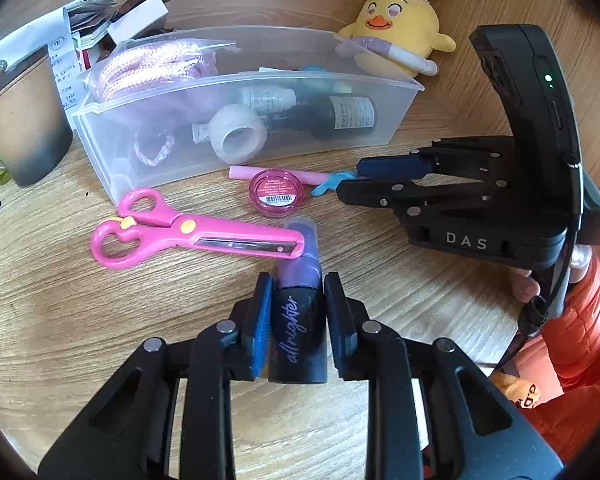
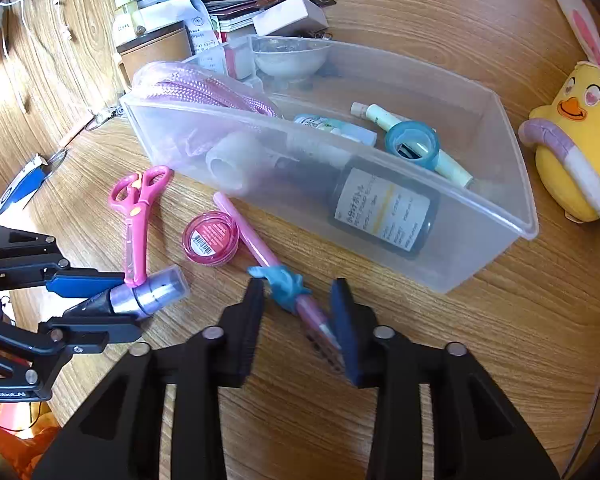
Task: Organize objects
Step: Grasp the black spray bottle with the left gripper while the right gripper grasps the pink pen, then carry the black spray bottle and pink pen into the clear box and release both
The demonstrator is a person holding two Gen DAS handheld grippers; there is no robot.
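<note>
My left gripper (image 1: 296, 292) is shut on a black and purple spray bottle (image 1: 298, 300), also seen in the right wrist view (image 2: 140, 296), lying low over the wooden table. Pink scissors (image 1: 188, 232) and a pink round jar (image 1: 277, 193) lie just beyond it. My right gripper (image 2: 298, 300) is open, its jaws either side of a pink pen with a blue charm (image 2: 288, 284) on the table; it also shows in the left wrist view (image 1: 376, 178). The clear plastic bin (image 2: 500, 216) behind holds pink rope, tape rolls and bottles.
A yellow plush chick (image 1: 400, 28) sits right of the bin. A brown paper cup (image 1: 24, 120), a white box and papers crowd the left rear. A blue and white item (image 2: 20, 192) lies at the table's left.
</note>
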